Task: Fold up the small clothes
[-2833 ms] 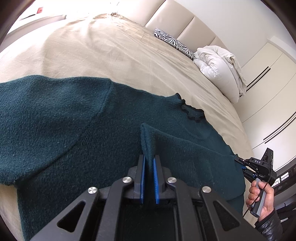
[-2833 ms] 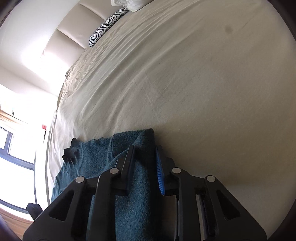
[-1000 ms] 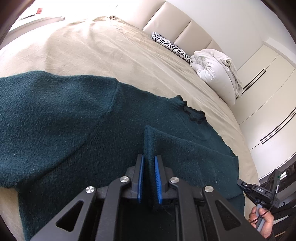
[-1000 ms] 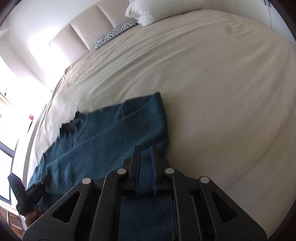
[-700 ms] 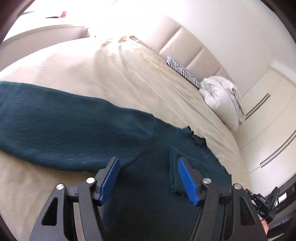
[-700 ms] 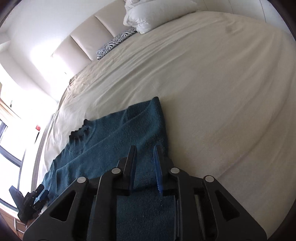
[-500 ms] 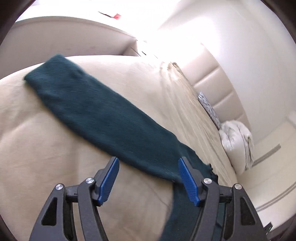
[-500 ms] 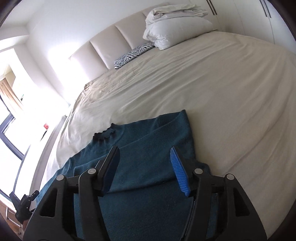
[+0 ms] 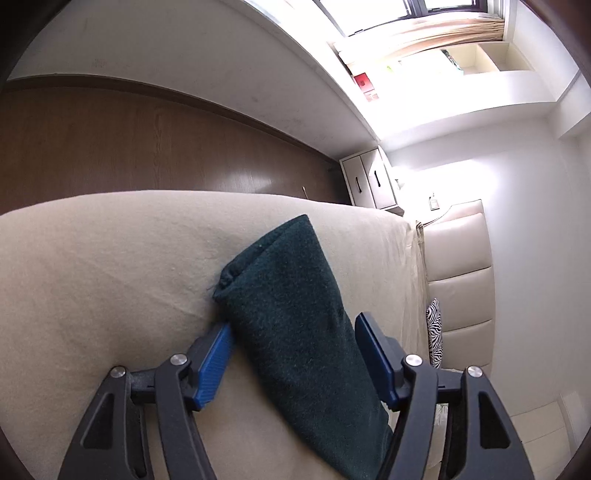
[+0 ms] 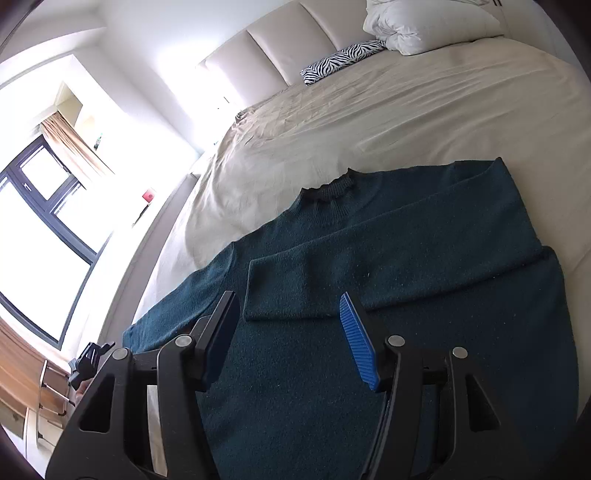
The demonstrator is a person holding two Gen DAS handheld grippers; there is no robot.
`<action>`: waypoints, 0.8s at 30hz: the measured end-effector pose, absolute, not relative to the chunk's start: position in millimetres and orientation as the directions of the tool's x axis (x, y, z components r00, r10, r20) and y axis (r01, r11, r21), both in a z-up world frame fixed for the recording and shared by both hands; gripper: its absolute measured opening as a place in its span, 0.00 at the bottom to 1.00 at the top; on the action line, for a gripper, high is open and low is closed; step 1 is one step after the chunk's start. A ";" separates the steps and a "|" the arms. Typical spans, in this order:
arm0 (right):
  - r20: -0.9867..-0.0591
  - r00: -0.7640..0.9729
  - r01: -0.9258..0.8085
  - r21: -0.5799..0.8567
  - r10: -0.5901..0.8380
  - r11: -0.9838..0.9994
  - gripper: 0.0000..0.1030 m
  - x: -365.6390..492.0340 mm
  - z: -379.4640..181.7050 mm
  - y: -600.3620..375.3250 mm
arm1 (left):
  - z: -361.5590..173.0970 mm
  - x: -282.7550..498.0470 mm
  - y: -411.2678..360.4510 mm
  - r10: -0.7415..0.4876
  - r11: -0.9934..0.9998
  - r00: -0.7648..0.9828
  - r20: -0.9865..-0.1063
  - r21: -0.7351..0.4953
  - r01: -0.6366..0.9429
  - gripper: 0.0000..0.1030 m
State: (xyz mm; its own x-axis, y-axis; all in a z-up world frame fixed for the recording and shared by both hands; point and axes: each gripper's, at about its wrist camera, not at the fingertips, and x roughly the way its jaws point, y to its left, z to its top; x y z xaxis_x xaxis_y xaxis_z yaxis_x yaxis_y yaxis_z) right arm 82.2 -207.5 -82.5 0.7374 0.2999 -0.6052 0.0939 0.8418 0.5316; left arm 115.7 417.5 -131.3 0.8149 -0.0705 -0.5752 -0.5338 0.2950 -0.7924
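Sweater [image 10: 369, 295] lies flat on the bed [image 10: 406, 103], one sleeve now folded across its chest since both tools let go; the right tool [image 10: 291, 332] hovers spread above, while the left tool [image 9: 295, 354], lately opened, straddles the other sleeve [image 9: 288, 295], likely next.

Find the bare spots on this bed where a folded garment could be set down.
Bare sheet lies between the sweater's collar and the zebra pillow, and right of the sweater. The near side, under the sweater, is crowded.

sweater [image 10: 369, 295] on bed [image 10: 406, 110], pillows [image 10: 424, 22] behind
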 end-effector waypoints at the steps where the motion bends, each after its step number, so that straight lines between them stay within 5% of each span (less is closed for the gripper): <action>1: -0.608 0.734 0.096 0.533 0.302 0.840 0.54 79.5 -84.0 -208.0 | -132.5 124.0 416.5 -0.075 0.305 0.805 -0.588 -0.782 -0.543 0.51; 3: -0.613 0.728 0.104 0.541 0.307 0.835 0.54 78.7 -89.7 -209.1 | -134.6 137.1 413.8 -0.096 0.323 0.790 -0.605 -0.770 -0.550 0.27; 6: -0.614 0.723 0.112 0.557 0.317 0.823 0.54 74.7 -99.4 -213.5 | -126.0 146.0 404.8 -0.091 0.349 0.786 -0.611 -0.759 -0.550 0.09; 14: -0.614 0.713 0.159 0.612 0.338 0.775 0.54 65.9 -130.6 -238.9 | -51.4 167.9 308.7 -0.104 0.674 0.818 -0.565 -0.645 -0.360 0.08; 24: -0.584 0.700 0.189 0.706 0.411 0.682 0.54 60.4 -157.5 -267.1 | -39.3 176.6 69.6 -0.209 0.976 0.736 -0.644 -0.186 0.115 0.08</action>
